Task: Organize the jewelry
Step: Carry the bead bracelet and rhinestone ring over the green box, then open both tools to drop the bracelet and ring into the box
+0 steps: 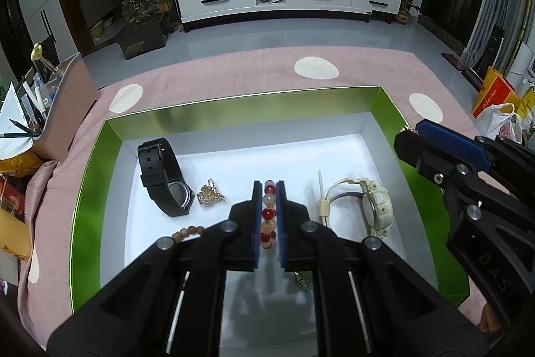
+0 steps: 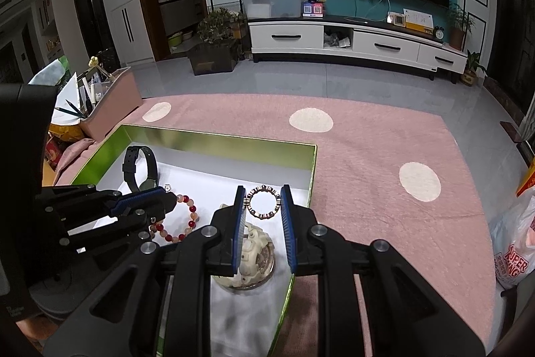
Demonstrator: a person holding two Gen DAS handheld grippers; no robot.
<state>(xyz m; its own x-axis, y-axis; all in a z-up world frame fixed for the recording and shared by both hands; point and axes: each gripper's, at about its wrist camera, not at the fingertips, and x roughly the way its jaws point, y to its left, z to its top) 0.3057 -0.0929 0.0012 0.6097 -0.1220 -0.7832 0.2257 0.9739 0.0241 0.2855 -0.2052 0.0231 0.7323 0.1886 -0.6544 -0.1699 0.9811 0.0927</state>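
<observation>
In the lower middle of both frames, above the green-walled, white-floored box (image 1: 384, 109), your left claw (image 1: 268, 186) is clamped on the red-and-peach bead bracelet (image 1: 269, 213); your right claw (image 2: 262, 189) grips the small segmented metal ring bracelet (image 2: 262, 202). Release carelessly and round beads could roll onto the cream chunky watch (image 1: 374, 206), or the bracelets tangle.

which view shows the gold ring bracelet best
The right wrist view: the gold ring bracelet shows as a full circle, held between the right claw fingers over the green box. In the left wrist view only a tiny gold glint shows at that claw's tip; the loop is hidden.
</observation>
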